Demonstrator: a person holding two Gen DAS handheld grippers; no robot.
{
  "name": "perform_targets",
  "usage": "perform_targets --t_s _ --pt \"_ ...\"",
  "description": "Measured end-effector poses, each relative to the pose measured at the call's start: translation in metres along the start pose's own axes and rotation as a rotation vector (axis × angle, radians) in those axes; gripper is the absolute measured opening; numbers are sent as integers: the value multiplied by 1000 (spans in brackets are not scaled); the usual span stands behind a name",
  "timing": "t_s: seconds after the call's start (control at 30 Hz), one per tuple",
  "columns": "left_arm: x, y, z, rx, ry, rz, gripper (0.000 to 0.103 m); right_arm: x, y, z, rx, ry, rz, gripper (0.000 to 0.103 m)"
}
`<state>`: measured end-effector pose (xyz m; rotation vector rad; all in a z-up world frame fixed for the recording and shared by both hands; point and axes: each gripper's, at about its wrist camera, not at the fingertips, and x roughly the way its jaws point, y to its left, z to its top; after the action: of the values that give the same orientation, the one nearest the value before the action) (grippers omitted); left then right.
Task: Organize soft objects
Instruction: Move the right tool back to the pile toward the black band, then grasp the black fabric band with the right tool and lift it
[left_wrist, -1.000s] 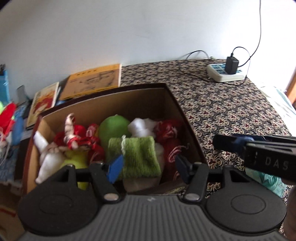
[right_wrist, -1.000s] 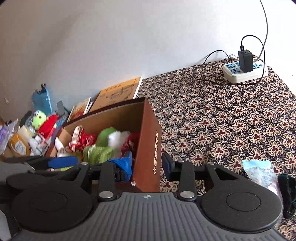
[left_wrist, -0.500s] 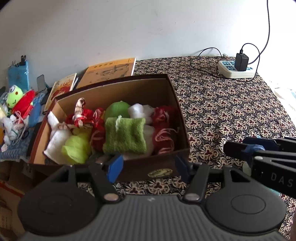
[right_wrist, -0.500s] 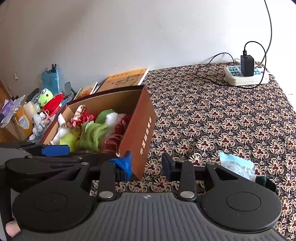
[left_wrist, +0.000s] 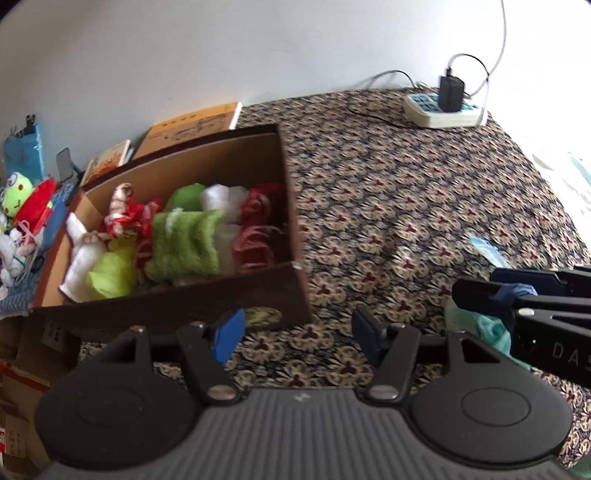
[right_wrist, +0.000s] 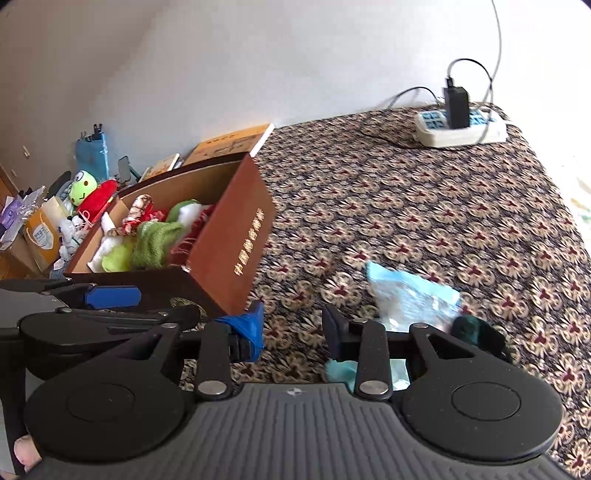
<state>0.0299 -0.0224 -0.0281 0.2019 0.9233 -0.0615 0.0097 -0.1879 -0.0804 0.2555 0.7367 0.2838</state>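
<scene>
Both grippers empty — left gripper (left_wrist: 297, 338) fingers wide apart, right gripper (right_wrist: 291, 334) fingers moderately apart; risk: limp blue-white bag (right_wrist: 410, 299) slips or snags dark cloth (right_wrist: 476, 334) beside it.

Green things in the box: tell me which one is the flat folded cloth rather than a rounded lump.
The green towel, lying in the middle of the box: flat, rectangular and terry-textured. The other green pieces, behind it and at its left, are rounded.

A plain white wall (left_wrist: 184, 55) fills the upper frame. Below it spreads a dark floral-patterned tablecloth (left_wrist: 406, 192), with a white power strip (left_wrist: 443, 112) at upper right. Bright daylight washes out the right edge.
</scene>
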Motion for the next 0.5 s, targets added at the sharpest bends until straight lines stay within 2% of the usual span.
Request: perform_targets --t_s 0.23,0.5 --pt "6 -27 -14 44 23 -105 63 -15 -31 -19 20 6 -14 17" --pt "5 -56 -20 72 11 -299 64 -32 -62 -33 50 4 -42 17"
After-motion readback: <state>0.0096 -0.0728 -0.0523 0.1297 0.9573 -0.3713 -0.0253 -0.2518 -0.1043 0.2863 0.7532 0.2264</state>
